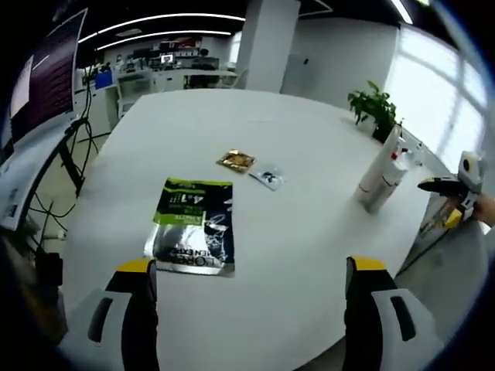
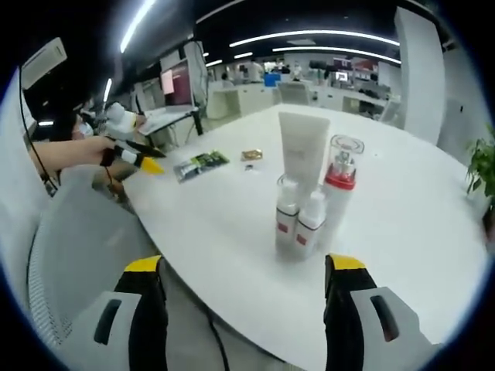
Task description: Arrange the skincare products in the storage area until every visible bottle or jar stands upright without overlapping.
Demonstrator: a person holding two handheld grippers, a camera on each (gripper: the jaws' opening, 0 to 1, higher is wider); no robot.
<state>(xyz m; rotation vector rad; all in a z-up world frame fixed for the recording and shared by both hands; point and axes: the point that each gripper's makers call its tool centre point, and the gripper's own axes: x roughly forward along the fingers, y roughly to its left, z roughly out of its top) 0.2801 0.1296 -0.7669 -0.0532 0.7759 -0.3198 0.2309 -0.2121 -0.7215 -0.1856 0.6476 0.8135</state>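
I hold both tools above the near edge of the round white counter, jaws of my left hand-held gripper parted with nothing between them, and my right hand-held gripper likewise spread and empty. The skincare items stand bunched near the counter's edge: a tall white squeeze tube, a clear pump bottle with a red collar, and two small white bottles with red labels just in front, all upright and apparently touching or nearly so. Well apart from them lie a flat green and silver foil sachet, a small gold packet and a small silver packet.

The risk, I judge, is the tight cluster: reaching in for one bottle could knock its neighbours over, and the group sits close enough to the edge for one to roll off.

On the large sachet I can half-read "LOREAL"; the remaining print is too small to read
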